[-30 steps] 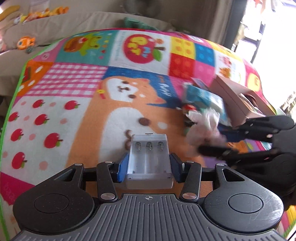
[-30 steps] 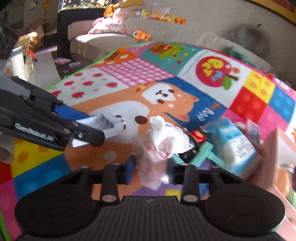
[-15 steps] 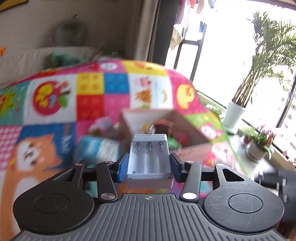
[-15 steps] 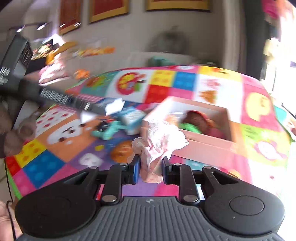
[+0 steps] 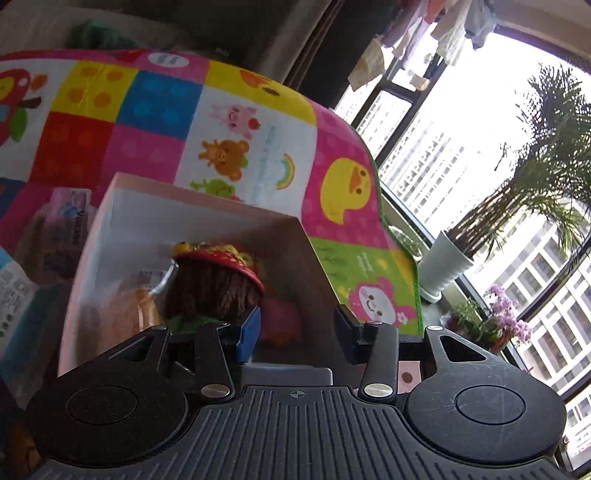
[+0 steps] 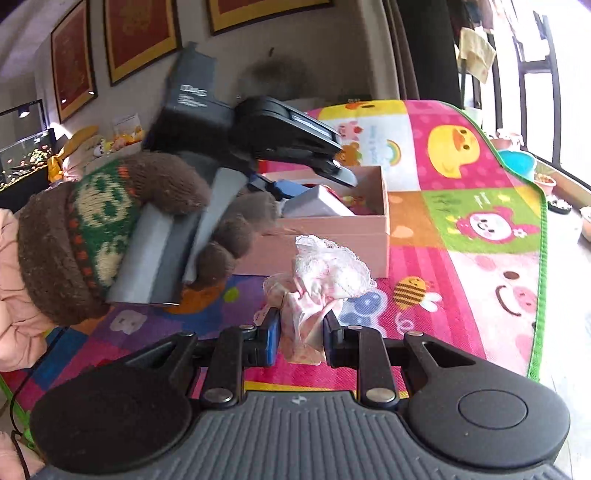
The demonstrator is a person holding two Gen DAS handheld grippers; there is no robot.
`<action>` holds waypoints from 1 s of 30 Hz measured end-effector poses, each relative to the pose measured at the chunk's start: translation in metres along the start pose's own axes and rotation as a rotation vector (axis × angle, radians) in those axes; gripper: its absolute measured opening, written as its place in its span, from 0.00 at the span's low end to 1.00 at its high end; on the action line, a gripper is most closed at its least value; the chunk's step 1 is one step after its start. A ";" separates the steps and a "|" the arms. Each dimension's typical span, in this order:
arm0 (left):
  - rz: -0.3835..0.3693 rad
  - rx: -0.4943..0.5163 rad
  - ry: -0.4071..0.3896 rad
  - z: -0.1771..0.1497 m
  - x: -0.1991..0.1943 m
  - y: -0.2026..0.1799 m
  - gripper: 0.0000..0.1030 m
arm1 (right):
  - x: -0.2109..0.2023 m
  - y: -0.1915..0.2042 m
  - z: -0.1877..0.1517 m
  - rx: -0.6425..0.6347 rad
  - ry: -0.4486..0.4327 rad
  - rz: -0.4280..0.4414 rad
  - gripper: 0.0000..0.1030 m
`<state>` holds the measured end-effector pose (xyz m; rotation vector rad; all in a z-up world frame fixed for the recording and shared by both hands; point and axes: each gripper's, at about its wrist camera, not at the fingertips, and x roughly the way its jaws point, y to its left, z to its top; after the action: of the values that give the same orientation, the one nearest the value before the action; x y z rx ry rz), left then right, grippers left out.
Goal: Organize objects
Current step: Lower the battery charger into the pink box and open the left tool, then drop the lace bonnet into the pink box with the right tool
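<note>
I'm working in a lived-in home: a bright cartoon-printed play mat (image 6: 461, 206) covers the floor, gold-framed red pictures (image 6: 140, 37) hang on the wall, laundry (image 5: 436, 33) dries by tall windows, and a potted palm in a white pot (image 5: 448, 258) stands outside.

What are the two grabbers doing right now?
Left gripper: open, over the box, holding nothing.
Right gripper: shut on the lacy cloth.

Pink box (image 6: 325, 236), pink-white lace cloth (image 6: 325, 273), multicoloured cartoon mat (image 6: 461, 236)
</note>
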<state>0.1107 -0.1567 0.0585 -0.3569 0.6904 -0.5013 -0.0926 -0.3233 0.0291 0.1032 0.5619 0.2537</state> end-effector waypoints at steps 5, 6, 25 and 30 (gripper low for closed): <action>-0.036 -0.007 -0.093 0.009 -0.056 0.031 0.47 | 0.008 -0.003 0.004 0.016 0.021 0.000 0.22; -0.034 0.007 -0.109 0.008 -0.068 0.039 0.47 | 0.010 -0.002 0.007 0.018 0.023 0.005 0.22; 0.061 0.069 -0.097 -0.084 -0.155 0.151 0.45 | 0.137 0.010 0.123 0.091 0.168 -0.045 0.22; 0.016 0.014 -0.148 -0.086 -0.161 0.162 0.45 | 0.155 0.037 0.170 0.077 0.131 0.012 0.22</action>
<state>-0.0031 0.0525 0.0034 -0.3712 0.5461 -0.4592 0.1175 -0.2516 0.0988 0.1649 0.7018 0.2514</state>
